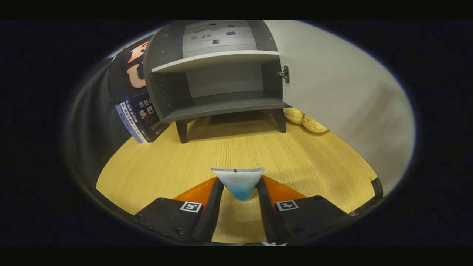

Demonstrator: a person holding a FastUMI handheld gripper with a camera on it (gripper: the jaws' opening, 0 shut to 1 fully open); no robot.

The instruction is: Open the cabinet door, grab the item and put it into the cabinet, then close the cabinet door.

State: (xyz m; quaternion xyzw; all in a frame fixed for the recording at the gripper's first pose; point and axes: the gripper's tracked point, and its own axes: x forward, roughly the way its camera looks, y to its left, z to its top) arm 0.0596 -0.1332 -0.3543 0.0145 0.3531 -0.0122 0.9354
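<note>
**Tube held in the jaws before the open cabinet**

The tube (239,183), a pale squeeze tube with a blue lower end, stands between the two fingers of the gripper (239,184). Its flat crimped end is the far, wide part, and it narrows toward the near end. The jaws pinch the tube from left and right, each finger (213,207) lying against one side of it. The tube sits above the table (166,166), a light wood-grain surface that runs from the fingers to the cabinet.

Beyond the fingers, on the far part of the table, stands the cabinet (162,74), a small dark grey unit on short legs. Its door (332,85), a pale panel, is swung wide to the right and hangs from a metal hinge (284,74). Inside, a light shelf (214,59) divides the cabinet into an upper and a lower compartment; both appear empty.

Left of the cabinet, a few books (140,118) lean upright against its side. Right of the cabinet, partly behind the door's lower edge, lie two yellow ridged items (306,120), their kind unclear.
</note>
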